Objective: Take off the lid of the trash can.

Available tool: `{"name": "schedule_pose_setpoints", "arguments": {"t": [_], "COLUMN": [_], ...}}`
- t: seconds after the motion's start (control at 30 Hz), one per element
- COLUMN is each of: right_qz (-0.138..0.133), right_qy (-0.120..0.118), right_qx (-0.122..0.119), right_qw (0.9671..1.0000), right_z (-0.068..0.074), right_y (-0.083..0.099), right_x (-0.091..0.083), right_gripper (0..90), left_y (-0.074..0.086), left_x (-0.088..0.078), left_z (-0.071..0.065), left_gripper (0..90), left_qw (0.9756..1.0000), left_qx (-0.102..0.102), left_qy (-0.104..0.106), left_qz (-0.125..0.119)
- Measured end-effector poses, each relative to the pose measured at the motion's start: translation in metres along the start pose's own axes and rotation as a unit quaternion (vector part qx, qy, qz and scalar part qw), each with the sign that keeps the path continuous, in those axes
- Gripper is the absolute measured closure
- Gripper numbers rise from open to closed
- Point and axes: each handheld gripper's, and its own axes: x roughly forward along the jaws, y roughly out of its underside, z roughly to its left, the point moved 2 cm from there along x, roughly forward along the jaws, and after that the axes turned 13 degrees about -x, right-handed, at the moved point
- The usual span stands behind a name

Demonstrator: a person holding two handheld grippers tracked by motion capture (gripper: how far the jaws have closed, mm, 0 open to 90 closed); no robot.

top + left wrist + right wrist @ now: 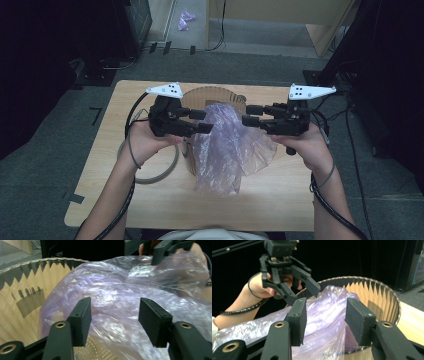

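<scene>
Now both claws, the left claw (202, 121) and right claw (250, 115), gape wide over the purple bag (225, 150) in the bin (212, 94), holding nothing.

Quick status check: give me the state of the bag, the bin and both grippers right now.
Plastic bag: crumpled, partly in the bin, partly draped over its near rim onto the table.
Bin: upright, top open, bag not yet spread around its rim.
Left gripper: open, jaws apart in front of the bag, nothing pinched.
Right gripper: open, jaws apart over the bag, nothing pinched.
</scene>
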Motion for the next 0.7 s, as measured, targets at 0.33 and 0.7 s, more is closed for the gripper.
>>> {"name": "schedule_pose_setpoints", "arguments": {"t": [0.33, 0.7], "right_qz": [0.02, 0.044], "right_qy": [-0.019, -0.04], "right_qx": [0.014, 0.004], "right_qw": [0.9995, 0.9982], "right_z": [0.005, 0.007], "right_y": [0.012, 0.02], "right_x": [0.007, 0.026], "right_gripper": [50.1, 58.9], "left_y": [0.009, 0.011], "left_x": [0.013, 0.011], "left_z": [-0.008, -0.004], "left_gripper": [46.1, 76.2], "left_qw": [0.9995, 0.9985], "left_qx": [0.009, 0.048], "left_qy": [-0.009, -0.017], "left_qz": [0.028, 0.016]}}
